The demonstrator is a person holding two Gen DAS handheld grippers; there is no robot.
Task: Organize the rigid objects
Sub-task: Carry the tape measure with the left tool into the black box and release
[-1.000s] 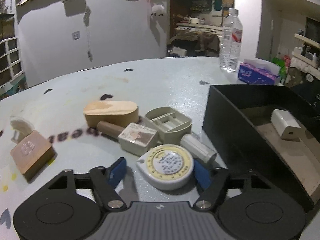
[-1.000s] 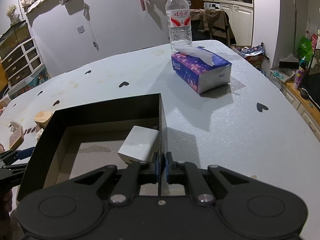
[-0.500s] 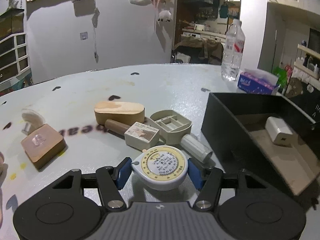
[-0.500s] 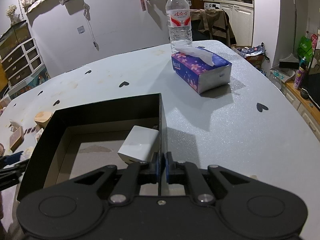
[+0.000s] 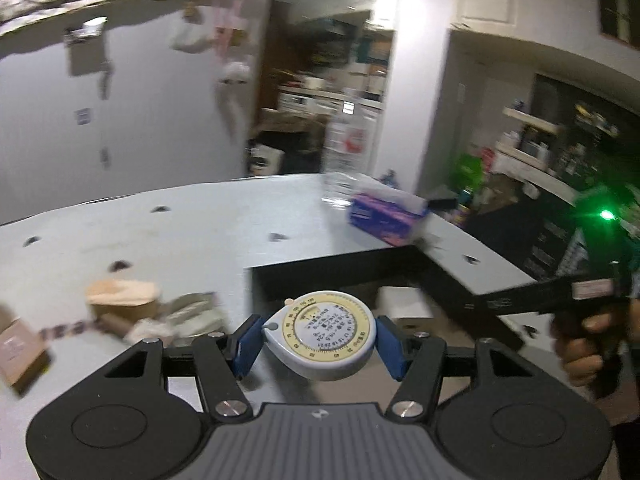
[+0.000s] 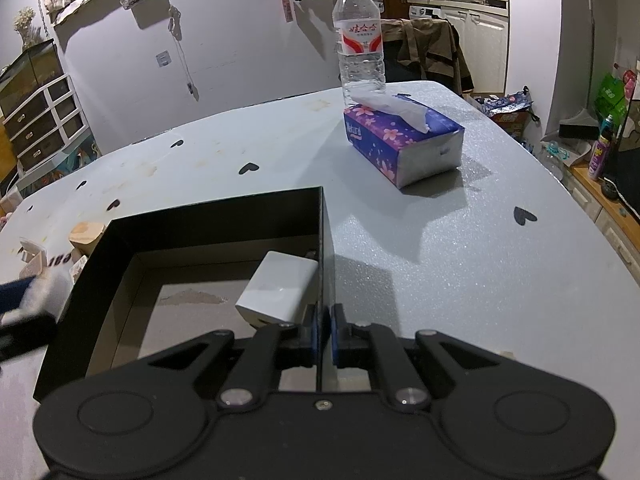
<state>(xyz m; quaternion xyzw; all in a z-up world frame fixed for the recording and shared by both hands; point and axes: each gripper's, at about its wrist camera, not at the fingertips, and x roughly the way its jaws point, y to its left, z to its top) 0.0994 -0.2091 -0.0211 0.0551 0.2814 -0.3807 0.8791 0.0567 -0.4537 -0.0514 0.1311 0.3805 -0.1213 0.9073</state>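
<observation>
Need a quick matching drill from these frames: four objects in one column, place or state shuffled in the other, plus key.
1. tape measure
2. white charger block
3. tissue pack
4. box wall

A. lying inside the black box
B. pinched by the right tongs
C. held in the left tongs
D. on the table beside the water bottle

Pairs: 1-C, 2-A, 3-D, 4-B

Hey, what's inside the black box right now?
One white charger block lies in the black box, against the wall that the right gripper pinches. The rest of the floor looks bare, though the gripper hides the near corner.
</observation>
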